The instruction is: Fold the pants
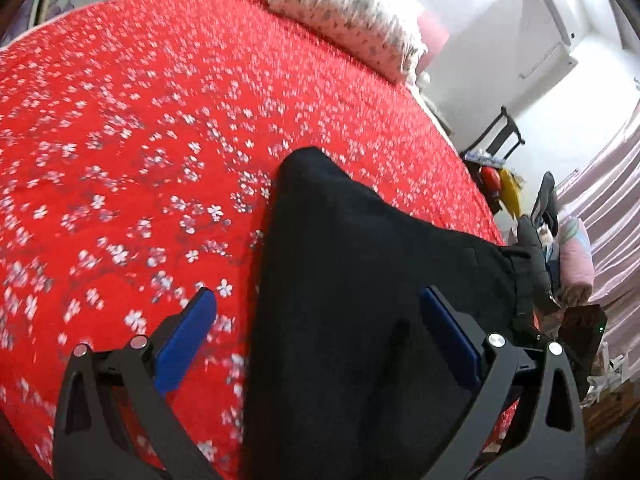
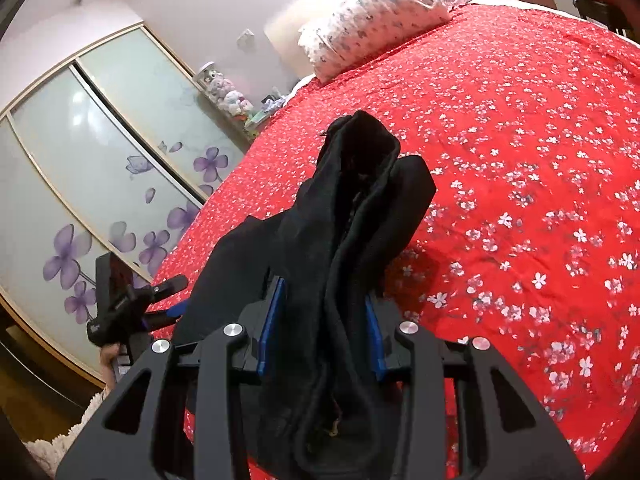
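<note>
The black pants (image 1: 352, 280) lie on a red bedspread with white flowers (image 1: 140, 140). In the left wrist view my left gripper (image 1: 316, 320) is open and empty; its blue pads straddle the near part of the pants, just above the cloth. In the right wrist view my right gripper (image 2: 324, 320) is shut on a bunched, thick part of the pants (image 2: 360, 208), which rises in a crumpled fold ahead of the fingers. The left gripper also shows in the right wrist view (image 2: 120, 304), at the left beside the bed's edge.
A flowered pillow (image 1: 348, 12) lies at the head of the bed. A wardrobe with purple flower doors (image 2: 80, 184) stands along the left side. A chair and clutter (image 1: 504, 168) stand past the bed's right edge.
</note>
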